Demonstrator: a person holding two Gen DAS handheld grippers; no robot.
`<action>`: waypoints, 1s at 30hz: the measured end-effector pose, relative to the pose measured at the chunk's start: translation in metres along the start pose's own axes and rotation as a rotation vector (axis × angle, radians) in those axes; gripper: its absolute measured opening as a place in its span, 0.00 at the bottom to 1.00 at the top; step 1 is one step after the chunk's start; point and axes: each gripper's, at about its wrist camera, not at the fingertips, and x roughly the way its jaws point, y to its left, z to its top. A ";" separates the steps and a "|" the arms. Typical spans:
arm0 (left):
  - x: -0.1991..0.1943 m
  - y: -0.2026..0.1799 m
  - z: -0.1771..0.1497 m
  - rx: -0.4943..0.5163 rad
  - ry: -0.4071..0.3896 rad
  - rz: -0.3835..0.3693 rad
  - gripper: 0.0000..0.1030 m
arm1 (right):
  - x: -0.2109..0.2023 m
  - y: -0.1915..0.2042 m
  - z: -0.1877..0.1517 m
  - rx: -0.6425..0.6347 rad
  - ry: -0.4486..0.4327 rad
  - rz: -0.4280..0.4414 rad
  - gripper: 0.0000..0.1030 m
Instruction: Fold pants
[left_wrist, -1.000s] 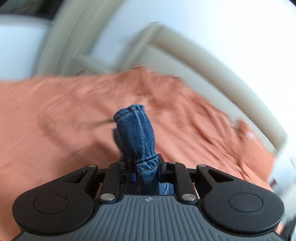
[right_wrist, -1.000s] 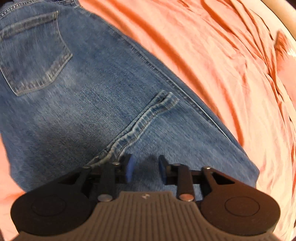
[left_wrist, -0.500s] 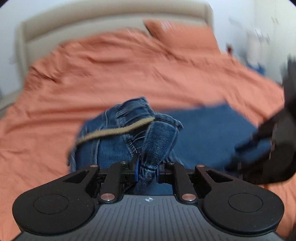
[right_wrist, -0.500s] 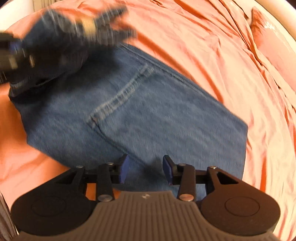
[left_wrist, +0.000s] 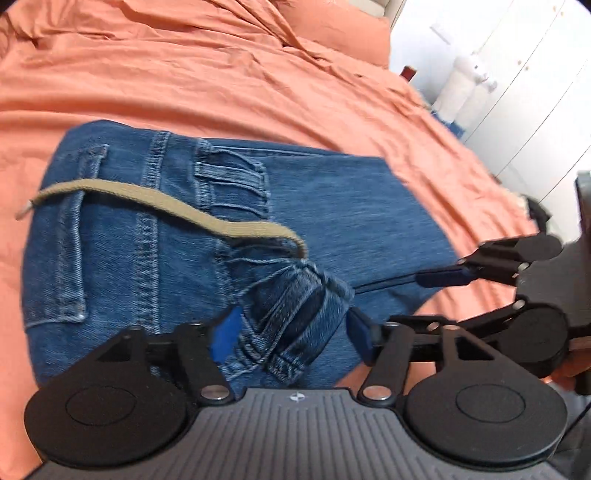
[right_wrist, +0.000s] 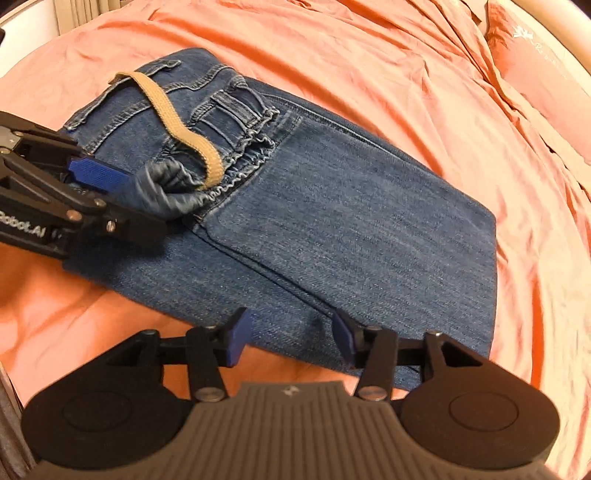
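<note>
The left gripper (left_wrist: 290, 330) has its jaws spread wide, released, with a bunched roll of denim hem lying between the blue pads (left_wrist: 225, 332) but not pinched; whether either pad brushes the cloth is hard to tell through the blur. From the right wrist view the same left gripper (right_wrist: 107, 184) reaches in from the left edge, one blue pad resting against the rumpled dark roll. The right gripper (right_wrist: 290, 338) is likewise released, jaws wide apart, hovering just over the near edge of the jeans (right_wrist: 332, 221) and gripping nothing; whether the tips touch the fabric cannot be told. In the left wrist view the right gripper (left_wrist: 443, 277) shows side-on at the right edge, partly cut off by the frame. The jeans (left_wrist: 147, 240) lie folded into a thick rectangle on the orange bed sheet (left_wrist: 221, 74), waistband and belt loops on top, with a tan belt (left_wrist: 166, 206) snaking across them and ending at the bunched hem. An orange pillow (right_wrist: 535, 66) sits at the far corner, and blurred white bottles (left_wrist: 461, 92) stand beyond the bed.
</note>
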 end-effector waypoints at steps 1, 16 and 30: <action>-0.002 0.003 0.001 -0.020 -0.003 -0.028 0.75 | -0.002 0.000 -0.001 0.003 -0.004 0.000 0.48; -0.054 0.045 0.014 -0.188 -0.238 -0.121 0.77 | -0.041 0.011 0.018 0.016 -0.156 0.002 0.60; -0.067 0.101 0.021 -0.308 -0.308 0.147 0.71 | -0.004 -0.011 0.072 0.384 -0.237 0.227 0.53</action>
